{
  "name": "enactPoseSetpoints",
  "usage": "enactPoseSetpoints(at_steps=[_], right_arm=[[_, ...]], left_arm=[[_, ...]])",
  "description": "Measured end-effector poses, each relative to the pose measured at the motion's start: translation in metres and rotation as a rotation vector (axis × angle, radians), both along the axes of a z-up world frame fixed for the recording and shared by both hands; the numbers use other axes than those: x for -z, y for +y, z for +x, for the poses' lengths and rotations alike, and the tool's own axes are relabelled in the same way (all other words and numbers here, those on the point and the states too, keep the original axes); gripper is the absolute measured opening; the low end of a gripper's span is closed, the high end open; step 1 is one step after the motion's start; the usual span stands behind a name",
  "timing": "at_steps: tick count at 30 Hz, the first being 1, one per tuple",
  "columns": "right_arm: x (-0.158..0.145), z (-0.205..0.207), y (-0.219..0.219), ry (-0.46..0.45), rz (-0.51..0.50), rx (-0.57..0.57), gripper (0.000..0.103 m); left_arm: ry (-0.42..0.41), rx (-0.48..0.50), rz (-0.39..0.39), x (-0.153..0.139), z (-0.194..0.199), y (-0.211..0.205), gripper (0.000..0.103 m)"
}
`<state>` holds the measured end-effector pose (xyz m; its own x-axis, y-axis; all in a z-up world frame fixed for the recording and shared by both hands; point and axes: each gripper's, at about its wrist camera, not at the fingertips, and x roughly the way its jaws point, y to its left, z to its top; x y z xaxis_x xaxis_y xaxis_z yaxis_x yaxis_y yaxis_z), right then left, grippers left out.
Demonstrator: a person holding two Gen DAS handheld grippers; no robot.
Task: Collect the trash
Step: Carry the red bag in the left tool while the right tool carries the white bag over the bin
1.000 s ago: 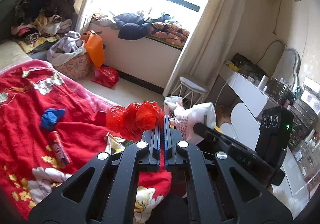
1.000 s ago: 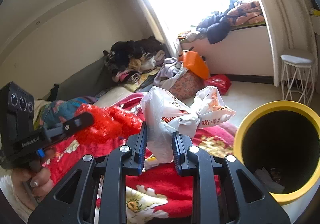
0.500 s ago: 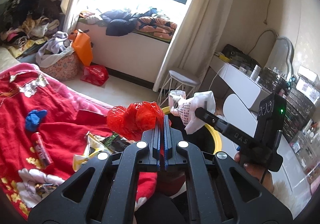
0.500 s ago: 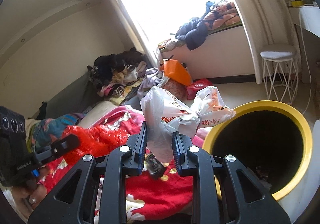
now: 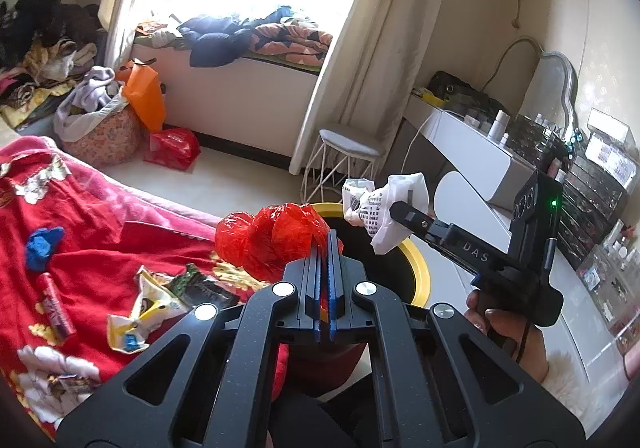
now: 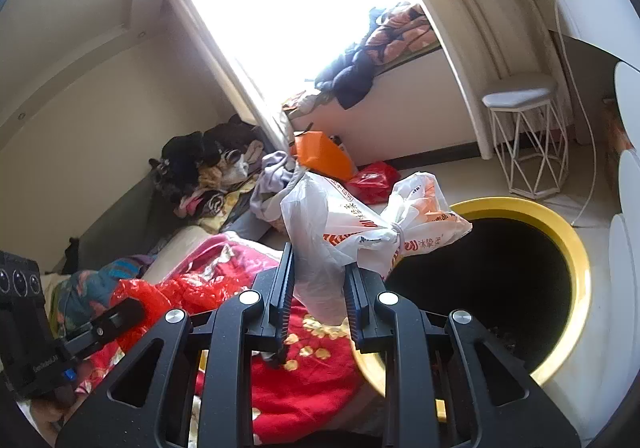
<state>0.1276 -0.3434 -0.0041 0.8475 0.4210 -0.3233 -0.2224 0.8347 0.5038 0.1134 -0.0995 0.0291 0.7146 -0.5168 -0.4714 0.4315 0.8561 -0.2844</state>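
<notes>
Pressed almost together, the jaws of the left gripper (image 5: 323, 244) pinch a red plastic bag (image 5: 276, 236), a crinkled, glossy bundle bunched into rounded lobes that bulges to the left of the fingertips. That gripper points forward and slightly up, over the near edge of a round bin with a yellow rim (image 5: 420, 268).

Jaws of the right gripper (image 6: 318, 268) stand partly spread and clamp the lower part of a white plastic bag (image 6: 360, 224). It is thin and wrinkled, printed in orange and red, and knotted at the middle, so its two puffed ends spread left and right with the long axis roughly level. The bag sticks up from the fingers, just left of the bin (image 6: 576, 256), whose dark mouth opens wide to the right. In the left wrist view the same white bag (image 5: 384, 208) hangs over the far side of the bin, held by the right gripper (image 5: 400, 212), which slants up to the left from a hand (image 5: 508, 328) wrapped round its black grip.

On the red flowered blanket (image 5: 88, 248) at the left lie a torn yellow and white wrapper (image 5: 140, 312), a dark foil packet (image 5: 196, 284), a blue crumpled scrap (image 5: 42, 244) and a red tube-shaped wrapper (image 5: 56, 304) lying lengthwise, near to far.
</notes>
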Motion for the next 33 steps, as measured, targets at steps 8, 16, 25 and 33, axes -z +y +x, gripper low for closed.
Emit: enactPoseSetpoints(at_steps=[8, 16, 25, 33], right_arm=[[0.007, -0.001, -0.022, 0.024, 0.016, 0.056, 0.022], [0.018, -0.002, -0.036, 0.055, 0.029, 0.090, 0.022], [0.028, 0.002, -0.048, 0.093, 0.049, 0.112, 0.022], [0.040, 0.008, -0.055, 0.140, 0.059, 0.093, 0.022]], left_arm=[[0.008, 0.027, 0.013, 0.005, 0.007, -0.021, 0.001], [0.023, 0.054, 0.022, 0.011, 0.013, -0.038, 0.001], [0.044, 0.085, 0.041, 0.022, 0.023, -0.057, 0.001], [0.093, 0.106, 0.067, 0.036, 0.043, -0.077, 0.001]])
